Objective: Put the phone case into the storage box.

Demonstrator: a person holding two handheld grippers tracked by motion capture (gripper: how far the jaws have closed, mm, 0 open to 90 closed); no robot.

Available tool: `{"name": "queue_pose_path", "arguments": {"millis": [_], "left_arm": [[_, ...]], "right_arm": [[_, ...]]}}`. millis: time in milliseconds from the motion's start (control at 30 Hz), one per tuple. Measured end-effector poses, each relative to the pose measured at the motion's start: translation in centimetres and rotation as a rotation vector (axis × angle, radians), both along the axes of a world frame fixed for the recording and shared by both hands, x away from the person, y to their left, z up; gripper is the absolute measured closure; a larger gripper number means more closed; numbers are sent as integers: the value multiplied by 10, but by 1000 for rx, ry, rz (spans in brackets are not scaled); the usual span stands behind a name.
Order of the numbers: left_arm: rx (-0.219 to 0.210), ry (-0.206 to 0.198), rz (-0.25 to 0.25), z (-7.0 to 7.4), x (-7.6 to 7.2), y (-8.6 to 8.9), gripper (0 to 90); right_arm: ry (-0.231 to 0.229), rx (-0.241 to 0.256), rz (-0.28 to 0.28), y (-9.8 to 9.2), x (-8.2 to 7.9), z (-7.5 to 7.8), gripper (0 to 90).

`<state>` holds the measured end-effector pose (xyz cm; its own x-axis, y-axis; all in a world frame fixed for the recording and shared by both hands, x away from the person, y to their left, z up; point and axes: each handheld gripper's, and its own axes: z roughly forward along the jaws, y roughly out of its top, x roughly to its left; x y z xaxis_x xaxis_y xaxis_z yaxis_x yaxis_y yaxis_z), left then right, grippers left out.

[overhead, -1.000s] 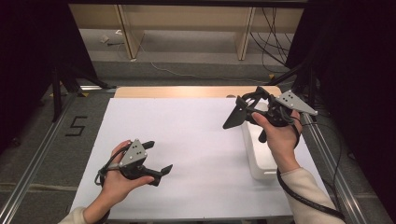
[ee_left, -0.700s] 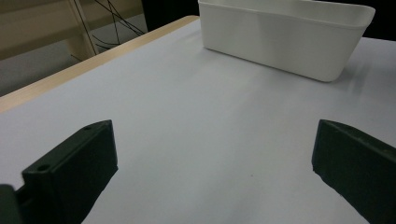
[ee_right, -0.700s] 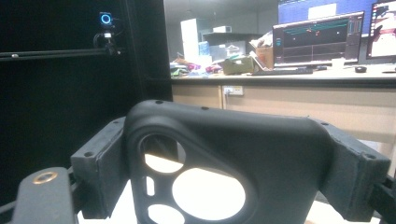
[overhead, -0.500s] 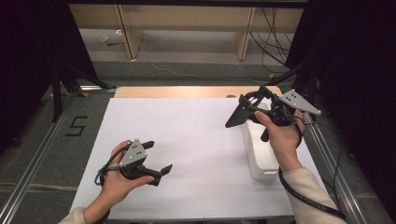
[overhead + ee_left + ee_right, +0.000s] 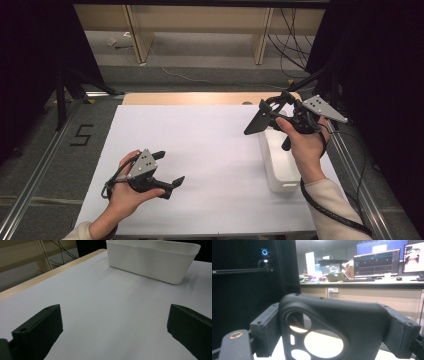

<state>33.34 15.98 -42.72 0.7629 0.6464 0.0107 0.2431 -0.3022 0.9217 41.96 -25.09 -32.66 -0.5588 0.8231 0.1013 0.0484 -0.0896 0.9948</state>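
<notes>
Black holed piece (image 5: pixel 332 322) clamped in right tongs (image 5: pixel 265 117), held up over far end of white bin (image 5: pixel 280 165) at table's (image 5: pixel 210 145) right edge; its shape hard to make out. Left tongs (image 5: pixel 167 172) apart, empty, low over the table. Bin interior hidden.

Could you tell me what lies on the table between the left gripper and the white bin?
Nothing: in the left gripper view, bare white tabletop runs from the open left gripper to the white bin.
</notes>
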Motion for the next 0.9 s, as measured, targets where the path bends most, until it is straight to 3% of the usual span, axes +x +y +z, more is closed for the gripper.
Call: {"name": "queue_pose_path", "arguments": {"millis": [900], "left_arm": [[1, -3, -1, 0, 0, 0, 0]], "right_arm": [[3, 2, -32, -10, 3, -1, 158]]}}
